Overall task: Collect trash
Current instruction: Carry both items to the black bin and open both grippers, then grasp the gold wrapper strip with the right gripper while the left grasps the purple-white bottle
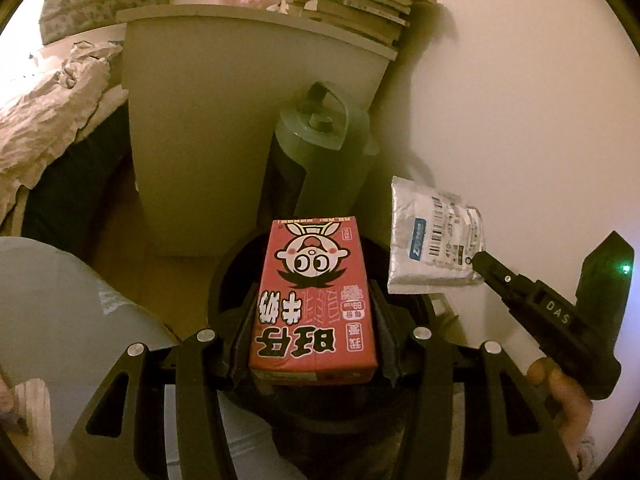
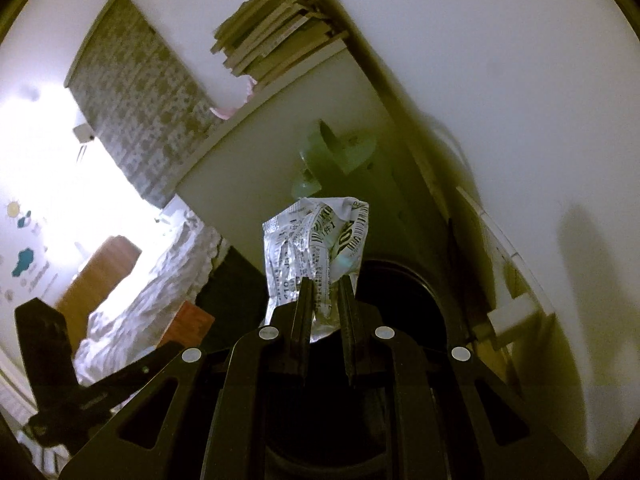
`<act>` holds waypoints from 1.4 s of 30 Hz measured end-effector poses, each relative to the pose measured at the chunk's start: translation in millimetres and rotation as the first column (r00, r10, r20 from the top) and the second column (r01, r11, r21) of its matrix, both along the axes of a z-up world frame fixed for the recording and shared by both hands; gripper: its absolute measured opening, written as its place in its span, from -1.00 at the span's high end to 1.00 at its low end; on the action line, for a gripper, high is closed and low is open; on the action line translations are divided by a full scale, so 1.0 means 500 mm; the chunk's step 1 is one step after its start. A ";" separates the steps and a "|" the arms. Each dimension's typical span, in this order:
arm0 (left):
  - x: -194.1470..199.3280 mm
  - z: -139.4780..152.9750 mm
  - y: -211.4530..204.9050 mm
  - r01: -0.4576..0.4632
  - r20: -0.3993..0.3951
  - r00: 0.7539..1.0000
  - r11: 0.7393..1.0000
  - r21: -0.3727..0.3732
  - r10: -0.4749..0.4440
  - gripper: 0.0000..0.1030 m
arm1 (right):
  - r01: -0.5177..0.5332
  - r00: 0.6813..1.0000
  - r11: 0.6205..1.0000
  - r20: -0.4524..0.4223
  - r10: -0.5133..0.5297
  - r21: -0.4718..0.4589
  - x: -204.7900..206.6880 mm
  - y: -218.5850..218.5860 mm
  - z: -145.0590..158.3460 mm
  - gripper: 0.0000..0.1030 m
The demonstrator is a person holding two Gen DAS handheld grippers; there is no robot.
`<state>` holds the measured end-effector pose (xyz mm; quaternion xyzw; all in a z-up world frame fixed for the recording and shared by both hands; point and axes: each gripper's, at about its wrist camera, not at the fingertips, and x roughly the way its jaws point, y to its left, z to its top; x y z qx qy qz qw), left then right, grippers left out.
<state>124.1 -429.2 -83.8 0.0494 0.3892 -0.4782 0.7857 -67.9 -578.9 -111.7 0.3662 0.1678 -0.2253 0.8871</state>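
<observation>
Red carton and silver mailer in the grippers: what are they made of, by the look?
Red carton: looks like coated paperboard, with sharp folded edges, flat printed faces and a slight sheen. Held in the left gripper.

Silver mailer: probably thin metallised plastic film, crinkled and reflective, with a paper barcode label stuck on. Pinched in the right gripper.

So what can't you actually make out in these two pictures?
- Inside of the black bin: left wrist view, covered by the red milk carton; dark in the right wrist view.
- Print on the silver mailer: too small and crumpled.
- Stacked books' titles: too small, both views.
- Green bottle's base: hidden by the carton.
</observation>
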 end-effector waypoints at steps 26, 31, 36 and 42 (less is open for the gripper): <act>-0.012 0.031 0.066 -0.061 -0.002 0.998 0.998 -0.020 0.061 -0.58 | -0.019 0.999 1.000 -0.048 0.018 -0.020 0.024 0.032 0.005 -0.06; -0.016 0.062 0.189 -0.152 -0.004 0.988 0.987 -0.047 0.152 -0.58 | -0.075 0.994 0.996 -0.089 0.071 -0.048 0.052 0.054 0.012 -0.13; -0.006 0.079 0.372 -0.294 0.018 0.955 0.955 -0.047 0.295 -0.58 | -0.304 0.949 0.950 -0.112 0.294 -0.075 0.130 0.143 0.047 -0.25; 0.027 0.047 0.606 -0.471 0.138 0.878 0.879 0.073 0.459 -0.58 | -0.695 0.719 0.698 -0.156 0.677 -0.174 0.279 0.386 0.126 -0.25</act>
